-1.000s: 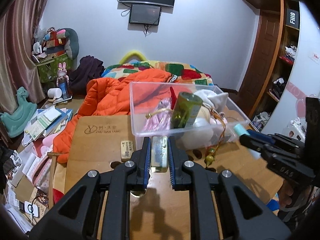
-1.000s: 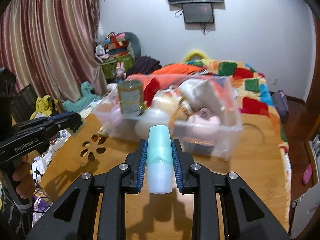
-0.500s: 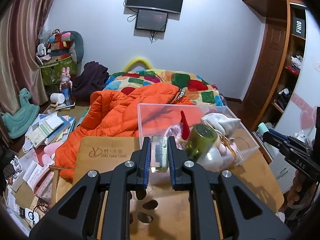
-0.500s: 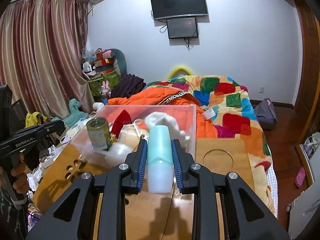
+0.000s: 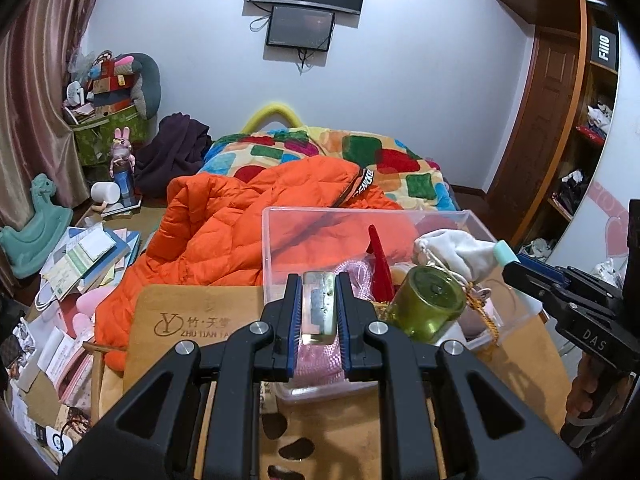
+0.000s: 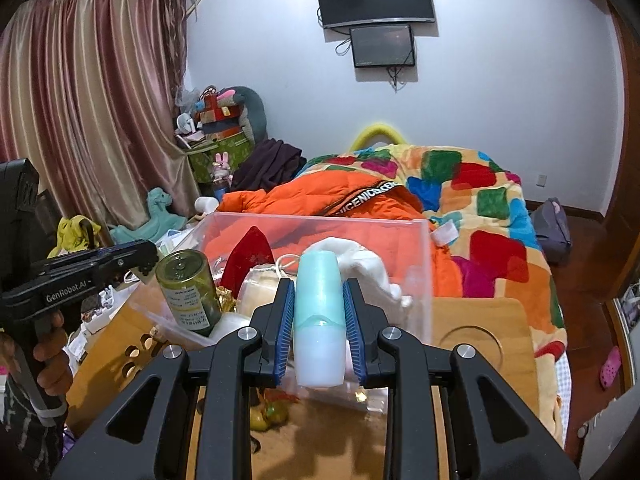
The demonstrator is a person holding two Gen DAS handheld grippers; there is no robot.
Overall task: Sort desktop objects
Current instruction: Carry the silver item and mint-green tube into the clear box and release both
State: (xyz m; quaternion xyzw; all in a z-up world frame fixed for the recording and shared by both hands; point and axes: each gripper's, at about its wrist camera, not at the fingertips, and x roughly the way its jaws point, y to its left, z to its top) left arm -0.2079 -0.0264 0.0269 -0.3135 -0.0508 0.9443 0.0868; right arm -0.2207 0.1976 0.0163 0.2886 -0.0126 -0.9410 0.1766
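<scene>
Right now both hands are loaded and both hang over the bin (image 5: 360, 216), a clear plastic box sitting on the bamboo table (image 5: 200, 312). The left gripper (image 5: 318, 308) is closed on a small flat block (image 5: 318, 306), yellowish with a worn grey face; its long axis runs straight out along the fingers. The right gripper (image 6: 319, 320) is clamped on a pale teal tube (image 6: 319, 316), also lying lengthways between the pads, cap end pointing away from the hand.

What the next move turns on is where each load sits against the bin's rim. In the left wrist view the block's tip is past the near wall, above the pink net thing (image 5: 352, 272) and just left of the green can (image 5: 430, 304). In the right wrist view the tube reaches over the near wall toward the white cloth (image 6: 360, 260), with the same can (image 6: 188, 292) off to its left. So the two come in from different sides, the left hand at the can's end and the right hand at the cloth's end.

Neither looks clearly nearer to a drop. I reckon either could simply let go where it is. The bin is heaped, though, and the leaning can stands close to the block's path, so a drop on that side may knock it or slide off the pile.
</scene>
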